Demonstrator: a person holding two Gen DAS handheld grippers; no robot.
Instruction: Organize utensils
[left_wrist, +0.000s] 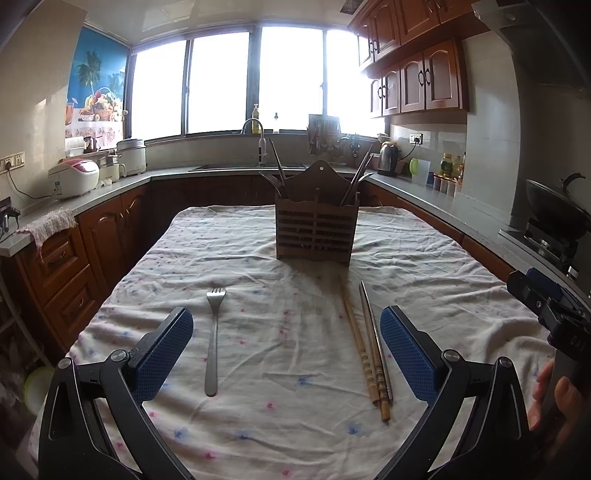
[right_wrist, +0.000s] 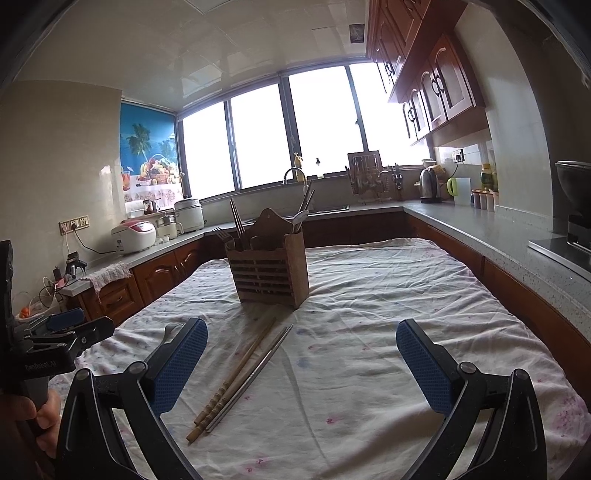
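A wooden slatted utensil holder (left_wrist: 317, 230) (right_wrist: 269, 266) stands mid-table with chopsticks, forks and a spoon sticking out of it. On the cloth in front of it lie a steel fork (left_wrist: 213, 339) (right_wrist: 169, 329) and a bundle of chopsticks (left_wrist: 365, 347) (right_wrist: 240, 376), wooden ones beside a metal one. My left gripper (left_wrist: 286, 338) hovers open above the cloth, the fork just inside its left finger and the chopsticks just inside its right. My right gripper (right_wrist: 301, 350) is open too, with the chopsticks near its left finger. Neither holds anything.
The table wears a wrinkled white floral cloth (left_wrist: 280, 424) (right_wrist: 369, 295). Kitchen counters ring it: rice cookers (left_wrist: 74, 177) at left, a sink with faucet (left_wrist: 255, 127) at the back, a kettle (right_wrist: 429, 184) and a stove with a wok (left_wrist: 554, 210) at right. A hand (left_wrist: 554, 398) grips the right tool.
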